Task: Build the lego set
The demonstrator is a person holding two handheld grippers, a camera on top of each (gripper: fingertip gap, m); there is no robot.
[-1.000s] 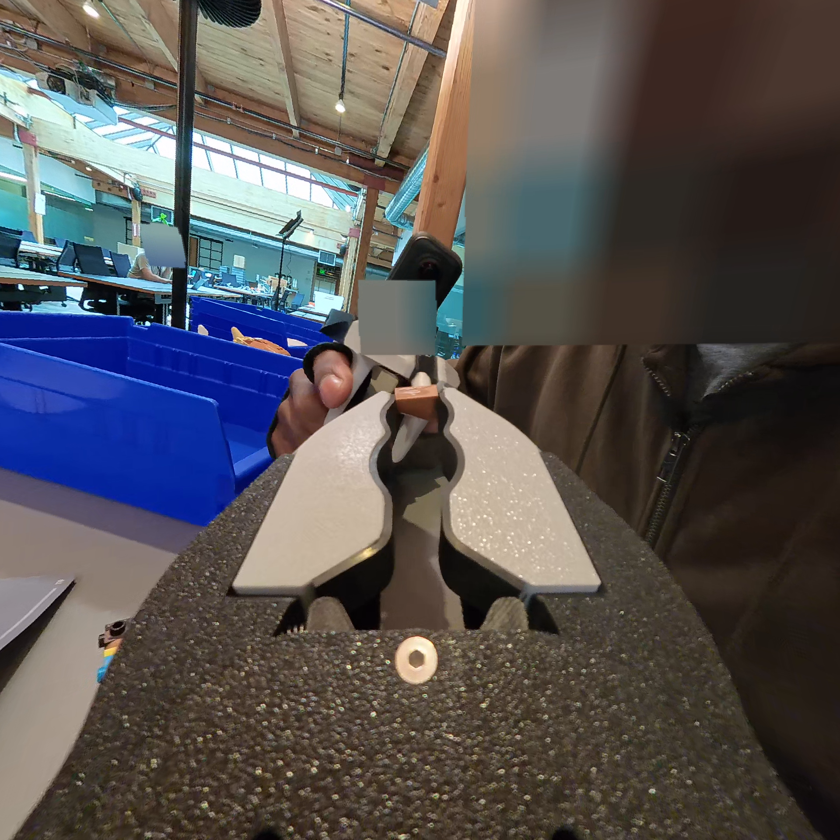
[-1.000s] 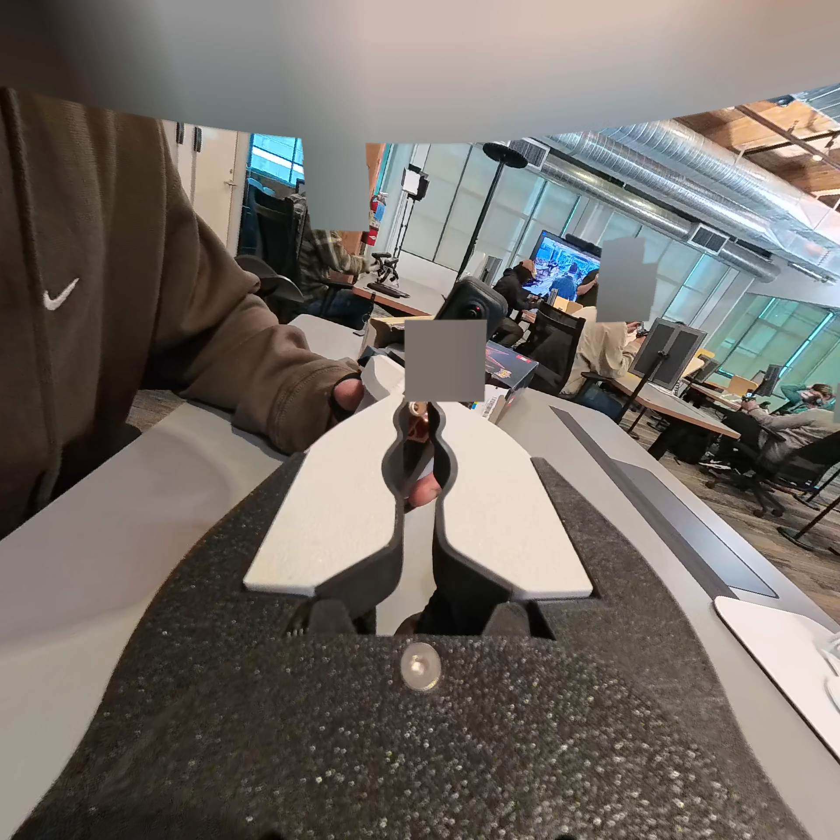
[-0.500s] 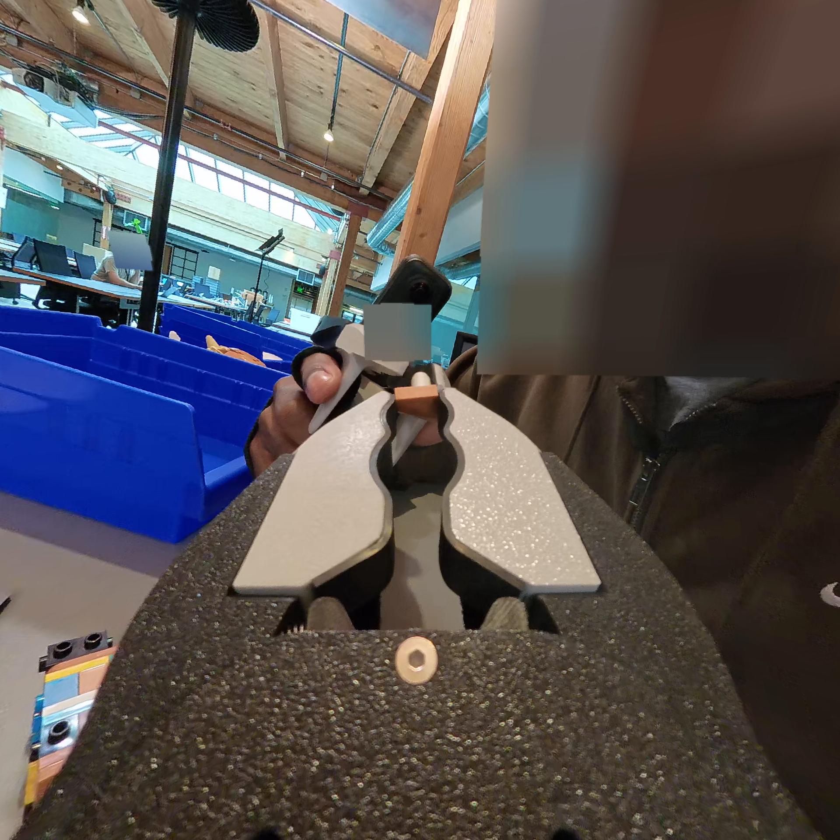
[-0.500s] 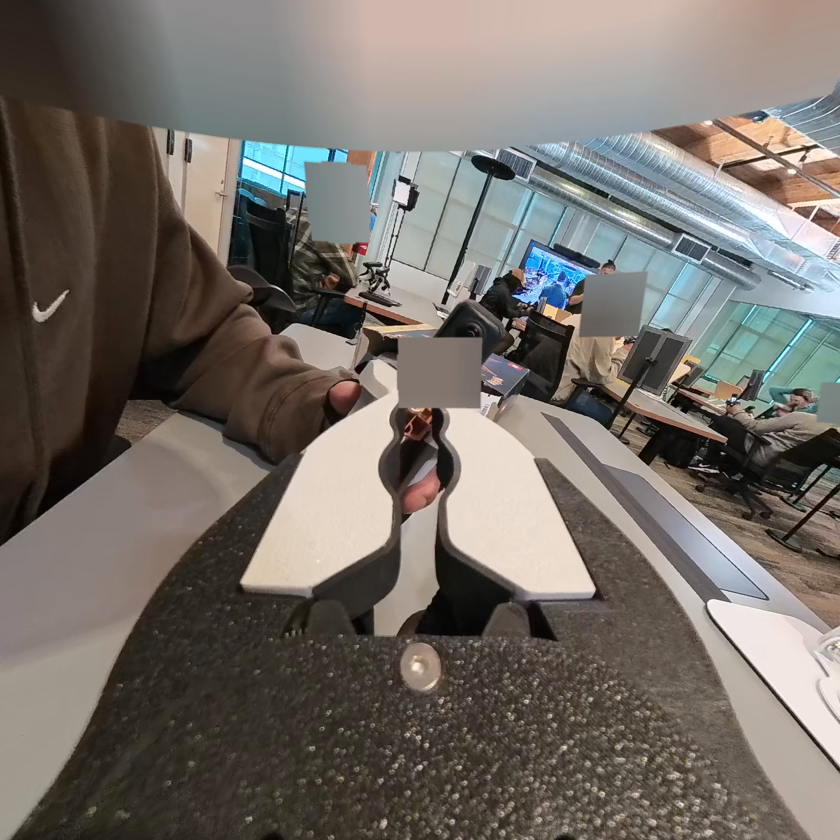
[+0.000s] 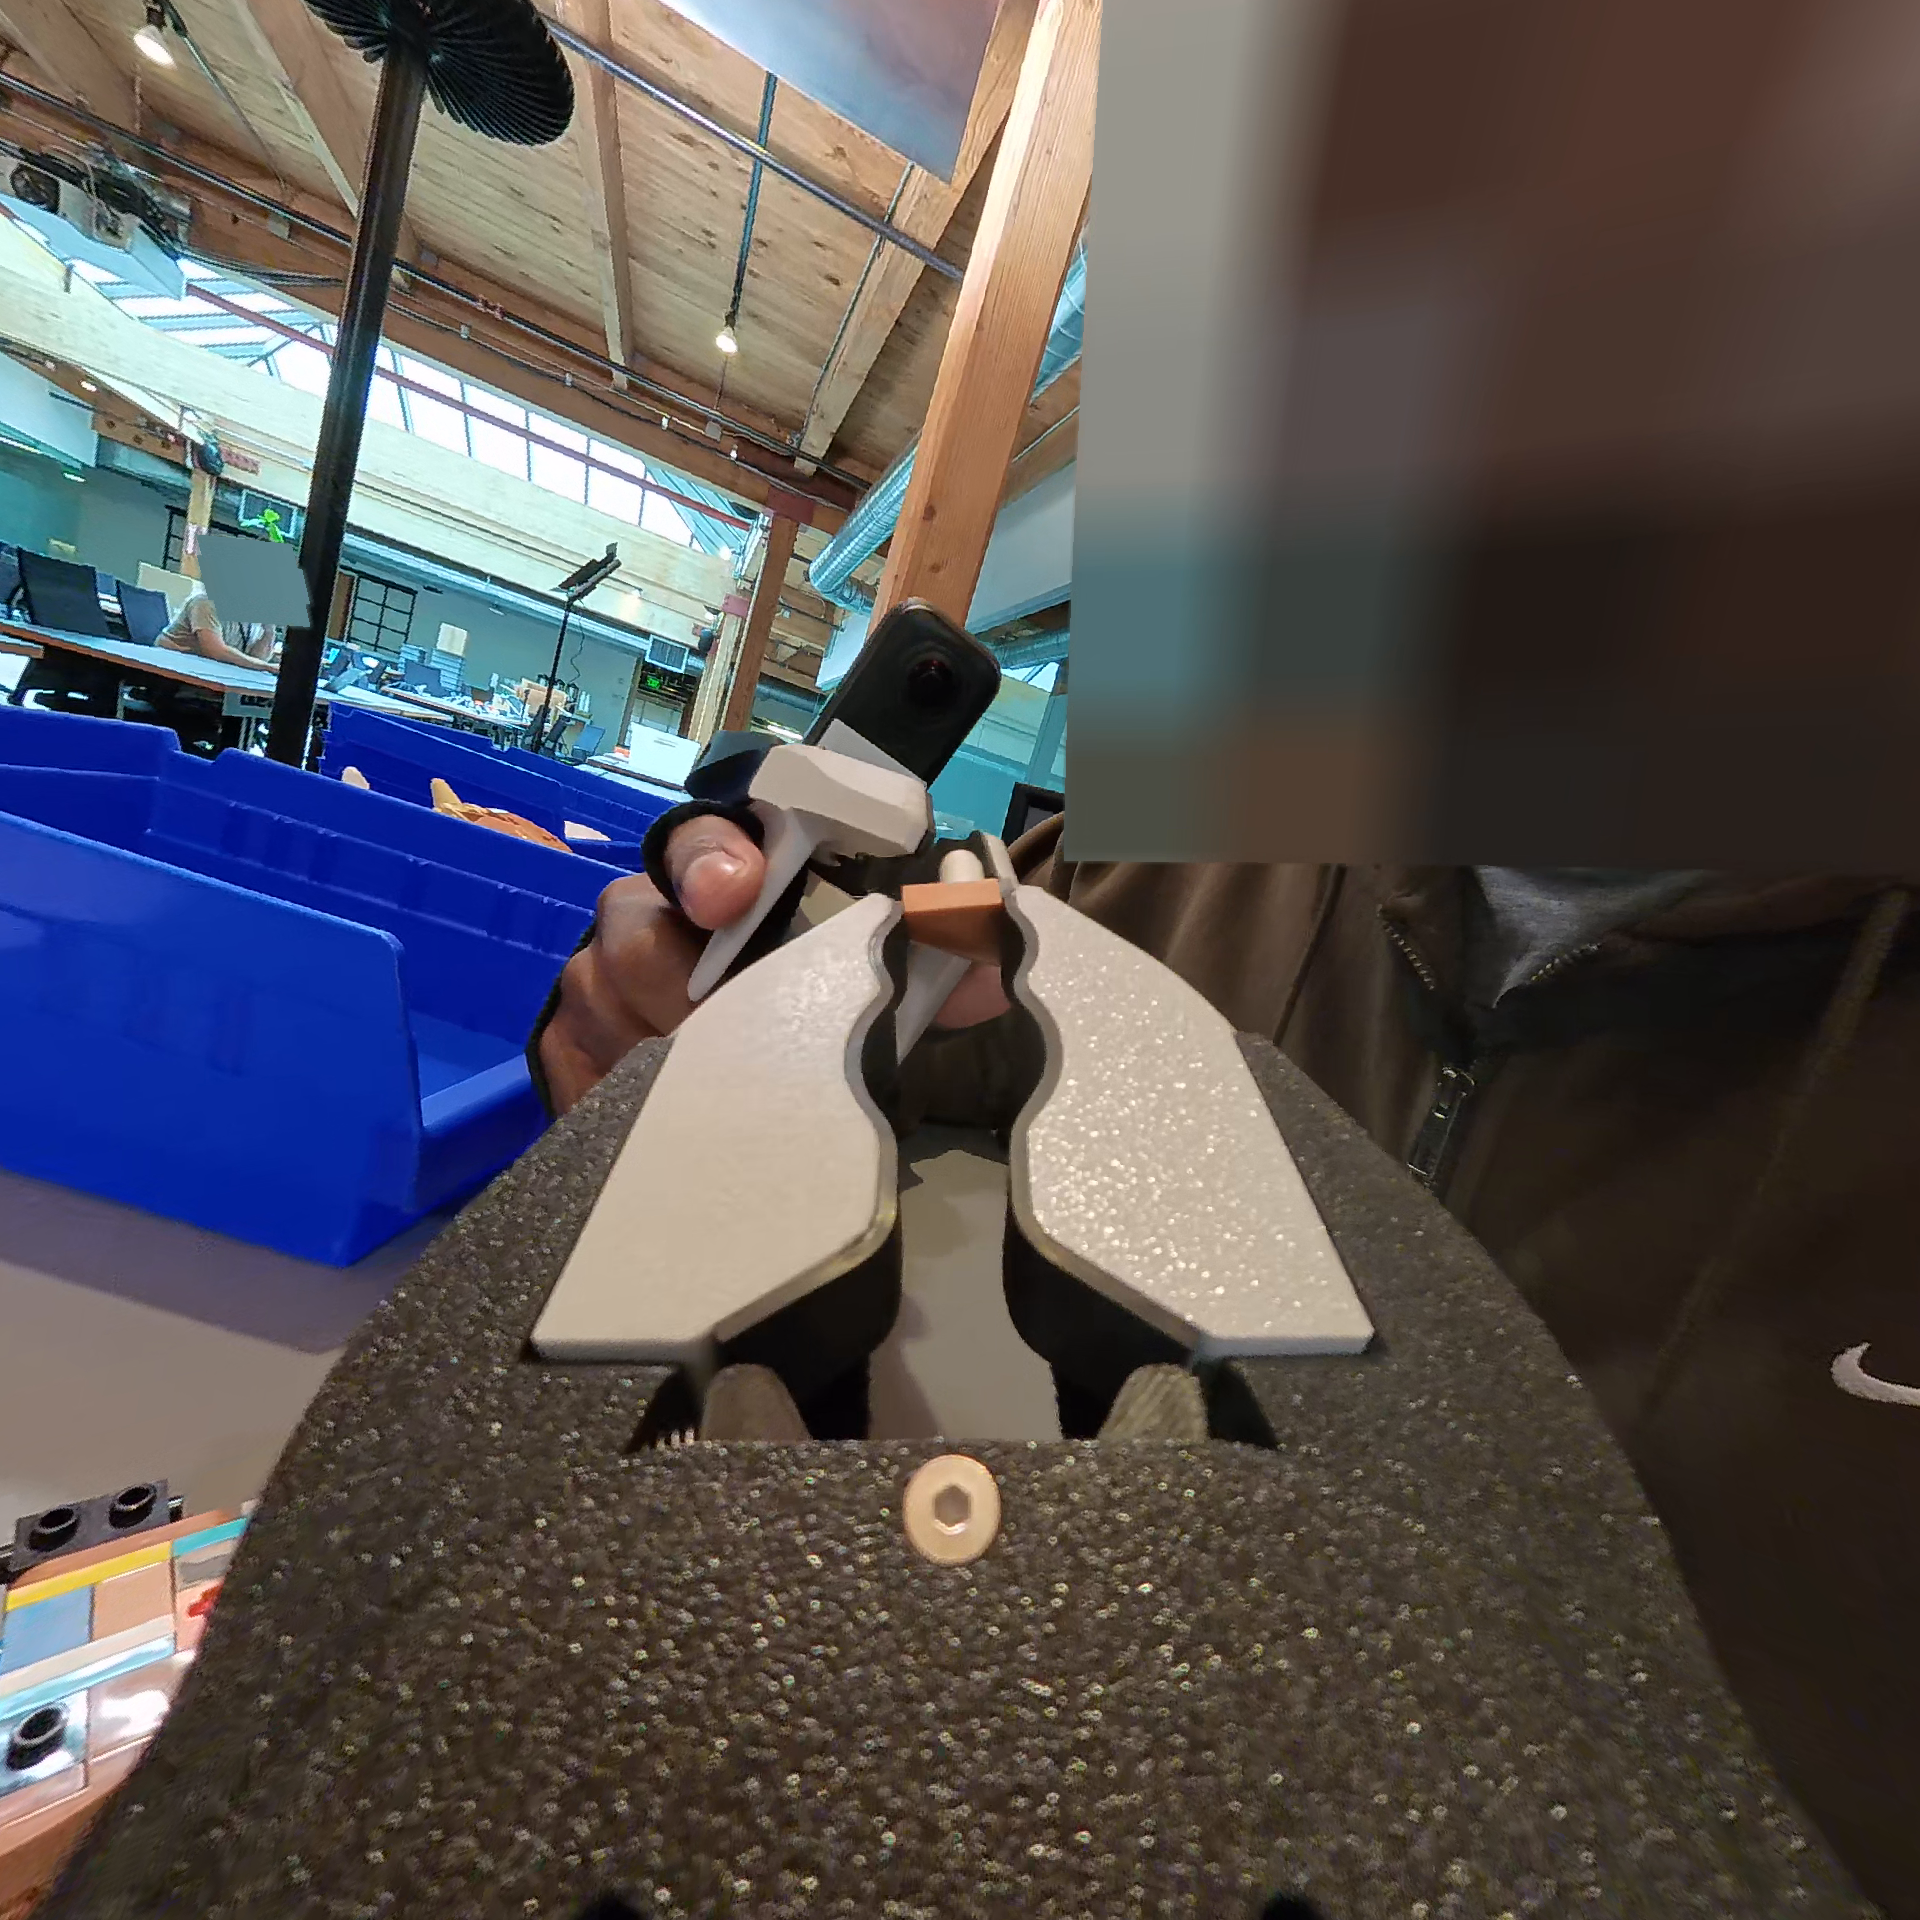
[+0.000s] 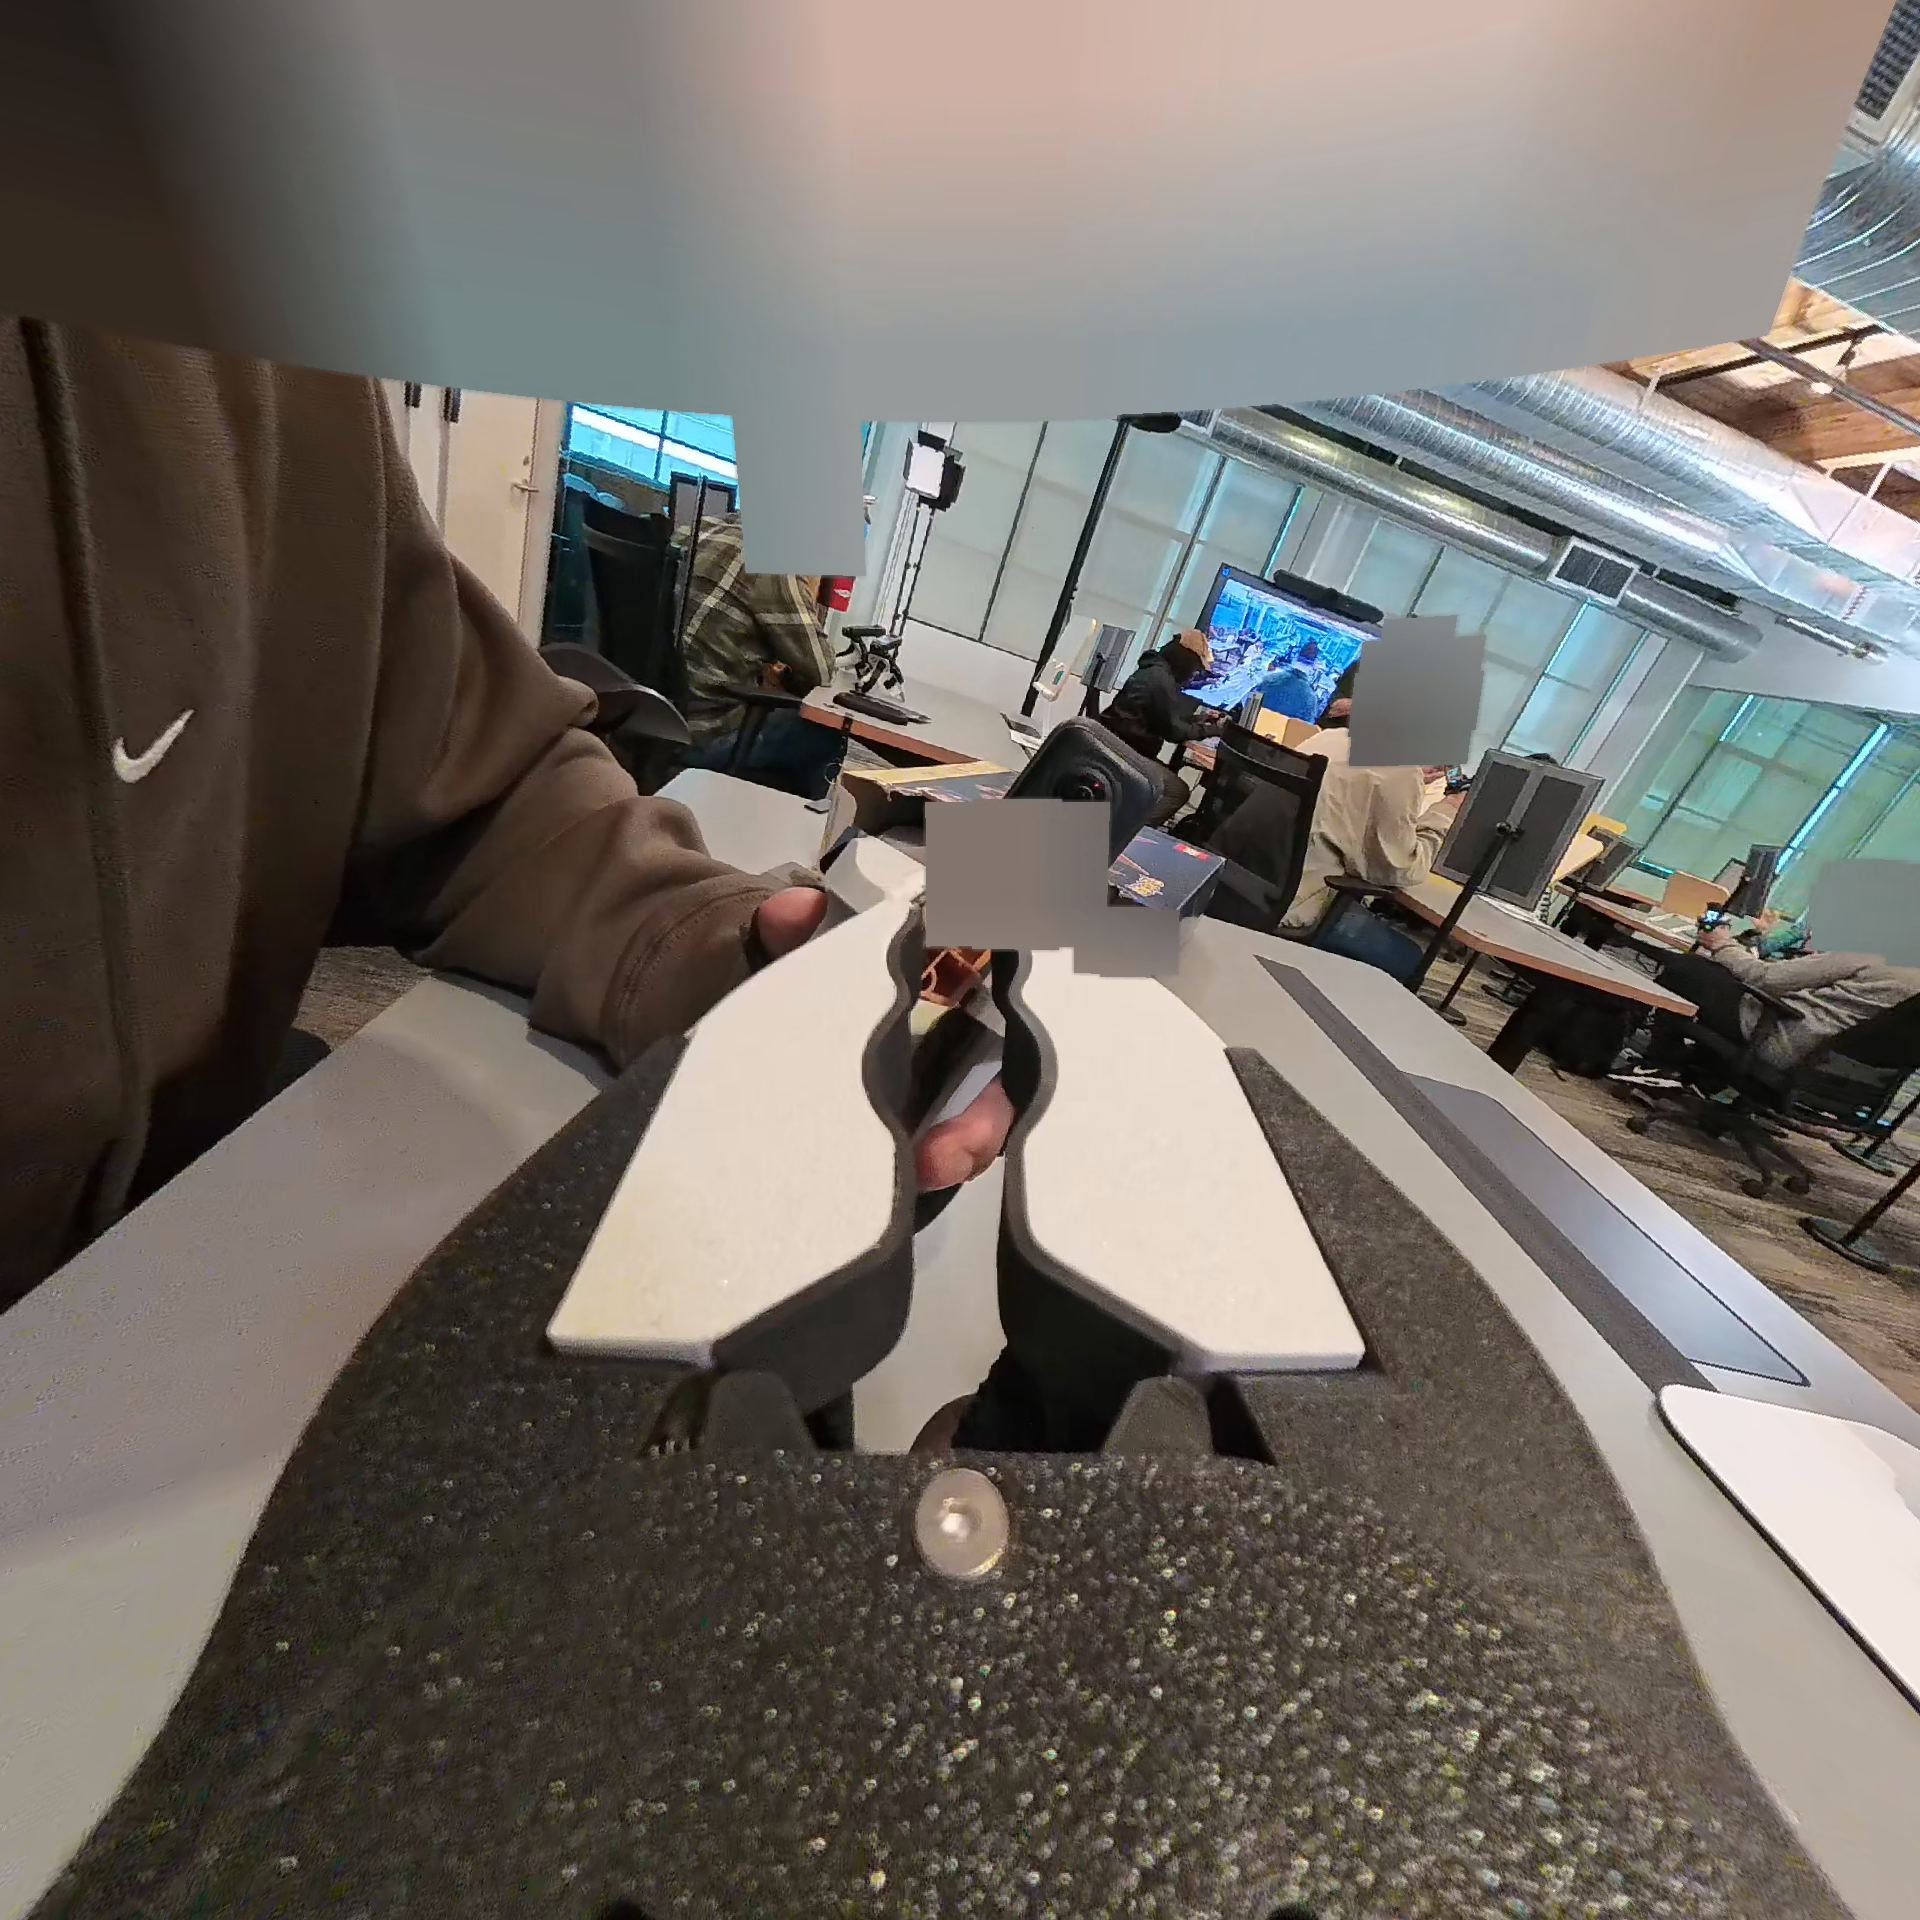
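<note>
Two hand-held grippers raised face to face above worktop (image 5: 125, 1340). Left hand-held gripper (image 5: 951, 914) nearly closed, brown lego tile (image 5: 951, 906) pinched at tips, likely for handover. Right hand-held gripper (image 6: 961, 961) narrowly parted at same tile; grasp unclear. Partial build (image 5: 88, 1621) left on worktop, blue bins (image 5: 208, 997) beyond.

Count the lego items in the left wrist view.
2. A brown piece sits pinched in the left tool's tips; a multicoloured partial build lies at the lower left, partly hidden by the tool.
</note>
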